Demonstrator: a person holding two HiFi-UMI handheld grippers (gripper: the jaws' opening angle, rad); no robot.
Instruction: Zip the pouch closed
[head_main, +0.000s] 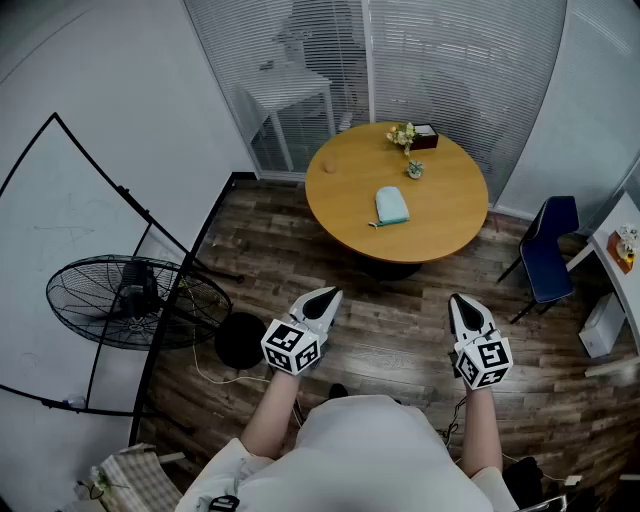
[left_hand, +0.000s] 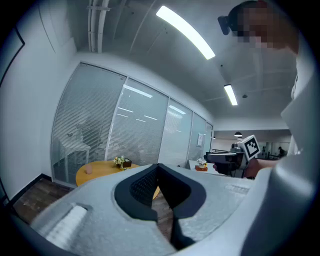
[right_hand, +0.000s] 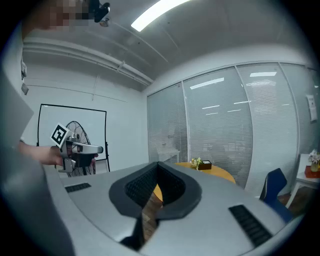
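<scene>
Lying flat near the middle of the round wooden table (head_main: 345, 205), the pale teal pouch (head_main: 391, 206) sits at about 12 o'clock from the person, well apart from both grippers, so the zipping looks not yet begun. A small tab pokes out at the pouch's 7 o'clock corner, but whether the zip is open is too small to tell. The left gripper (head_main: 328, 294) and right gripper (head_main: 459, 299) are held side by side in front of the body, noses toward the table. Each has its jaws drawn together at the tips with nothing between them, which reads as a carrying posture for an approach across the room. One will likely need to pin the pouch while the other takes the pull. On the tabletop, a small flower pot (head_main: 403, 134) and a dark box (head_main: 425, 136) stand at its 12 o'clock edge, clear of the pouch. The floor (head_main: 400, 320) is dark wood plank. A standing fan (head_main: 135, 300) is at 9 o'clock, a blue chair (head_main: 548, 255) at 2 o'clock, and a glass wall with blinds (head_main: 450, 60) runs behind the table.
</scene>
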